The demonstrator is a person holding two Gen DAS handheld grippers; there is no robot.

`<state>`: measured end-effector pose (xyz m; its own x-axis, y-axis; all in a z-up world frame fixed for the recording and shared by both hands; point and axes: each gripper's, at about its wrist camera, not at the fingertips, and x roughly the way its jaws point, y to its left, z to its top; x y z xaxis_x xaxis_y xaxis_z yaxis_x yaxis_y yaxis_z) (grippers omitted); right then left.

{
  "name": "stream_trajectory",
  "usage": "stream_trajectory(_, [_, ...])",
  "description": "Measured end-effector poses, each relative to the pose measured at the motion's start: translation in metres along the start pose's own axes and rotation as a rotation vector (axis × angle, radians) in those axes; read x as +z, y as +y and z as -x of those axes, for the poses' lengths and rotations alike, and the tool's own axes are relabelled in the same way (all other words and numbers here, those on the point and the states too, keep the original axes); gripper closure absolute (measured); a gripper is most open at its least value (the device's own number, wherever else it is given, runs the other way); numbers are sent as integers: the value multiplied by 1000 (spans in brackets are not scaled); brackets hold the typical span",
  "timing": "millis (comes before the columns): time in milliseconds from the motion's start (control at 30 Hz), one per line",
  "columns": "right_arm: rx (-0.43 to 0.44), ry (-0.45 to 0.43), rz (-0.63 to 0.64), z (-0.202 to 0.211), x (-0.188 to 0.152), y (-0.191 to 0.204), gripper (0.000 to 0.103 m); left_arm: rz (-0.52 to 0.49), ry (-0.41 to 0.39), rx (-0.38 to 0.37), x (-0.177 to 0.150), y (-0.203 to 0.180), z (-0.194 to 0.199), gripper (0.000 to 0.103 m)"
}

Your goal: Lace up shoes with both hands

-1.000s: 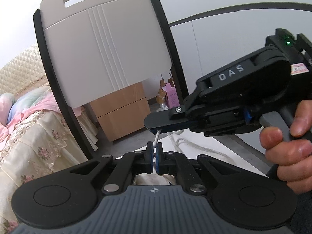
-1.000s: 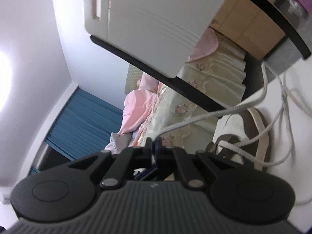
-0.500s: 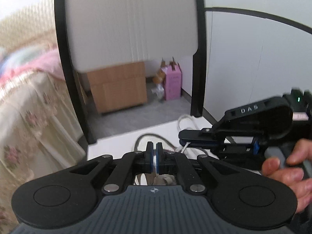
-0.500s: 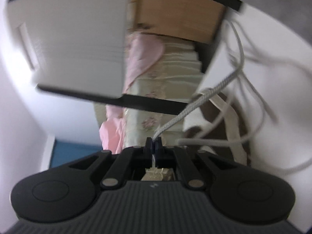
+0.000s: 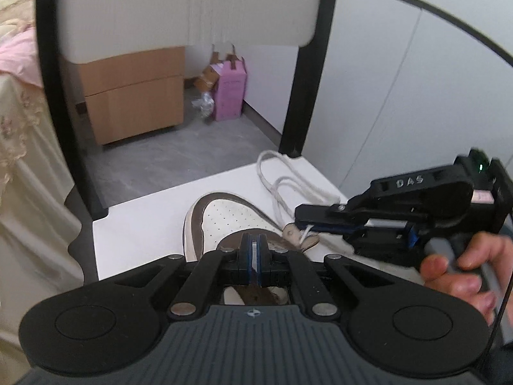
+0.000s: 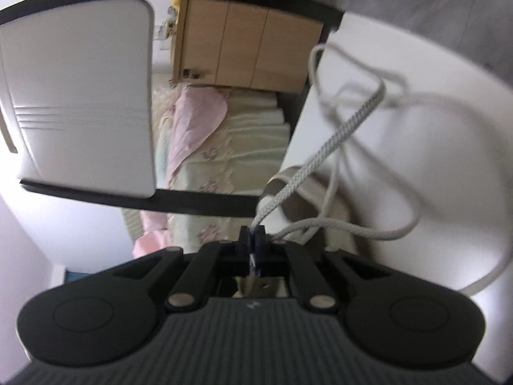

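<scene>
Your left gripper (image 5: pixel 255 250) has its jaws pressed together, a thin pale sliver showing between the blue pads, too small to name; it hangs just above the brown-and-white shoe (image 5: pixel 224 218). Your right gripper (image 6: pixel 253 240) is clamped on the white shoelace (image 6: pixel 323 147), which leaves the pads and climbs away toward the far right. In the left wrist view that right gripper (image 5: pixel 303 221) comes in from the right, its closed black fingers at the near right side of the shoe, beside an eyelet tab where a short bit of lace shows. Your right hand (image 5: pixel 461 272) grips the handle at the right edge.

The shoe sits on a white table (image 5: pixel 144 218), toe pointing away from you. The slack of the lace lies in loose loops on the tabletop, beyond the shoe and to its right, near the table's far corner.

Behind the table stands a chair (image 5: pixel 179 9) with a white back and black frame. Farther off on the grey floor are a wooden cabinet (image 5: pixel 134 96) and a pink box (image 5: pixel 229 96). A bed (image 5: pixel 19 102) with pale floral covers fills the left side.
</scene>
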<state>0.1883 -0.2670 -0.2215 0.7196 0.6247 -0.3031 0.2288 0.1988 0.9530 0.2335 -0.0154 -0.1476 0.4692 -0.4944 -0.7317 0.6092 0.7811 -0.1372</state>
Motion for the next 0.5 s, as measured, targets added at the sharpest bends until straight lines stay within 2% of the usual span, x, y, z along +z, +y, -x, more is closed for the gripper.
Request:
stream_trajectory(333, [-57,14,191,-16,3,13,100,-196,100,-82,-1,-13,-24,100])
stream_trajectory(500, [-109,16,349,-21,-3,27,100,-240,99,-87,-5,-17,-27,100])
